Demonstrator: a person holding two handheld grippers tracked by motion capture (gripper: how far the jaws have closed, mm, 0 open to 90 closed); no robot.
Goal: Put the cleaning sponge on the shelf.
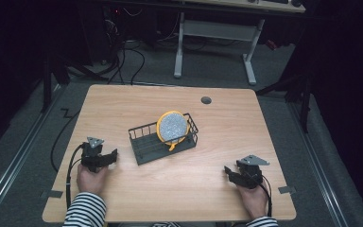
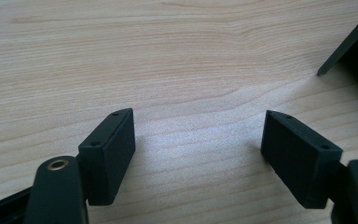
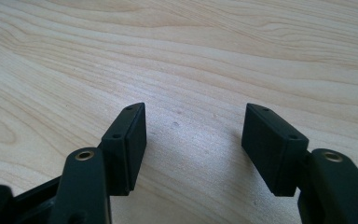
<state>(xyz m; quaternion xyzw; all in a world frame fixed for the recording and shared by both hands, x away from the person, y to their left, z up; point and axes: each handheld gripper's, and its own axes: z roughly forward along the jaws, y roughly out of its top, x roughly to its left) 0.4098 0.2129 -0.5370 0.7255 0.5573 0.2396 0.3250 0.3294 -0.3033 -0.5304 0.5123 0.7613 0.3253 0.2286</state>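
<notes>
Rack (image 1: 163, 142) w/ plate (image 1: 172, 126) btwn left claw (image 1: 112, 156) & right claw (image 1: 229, 171), both agape.

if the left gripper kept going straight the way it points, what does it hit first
Probably the rack. The open left gripper points right toward its near-left end, whose corner shows ahead and right of the jaws, so it might clip or just miss it.

A dark wire basket (image 1: 147, 144) sits near the middle of the wooden worktop (image 1: 227, 127), turned a little so its long sides run at a slant to the worktop's edges. A round plate (image 1: 172, 126) with a yellow rim and a grey speckled middle stands on its edge inside the basket, at the end nearer the right edge of the worktop. The plate leans back and its face looks toward the near edge.
</notes>
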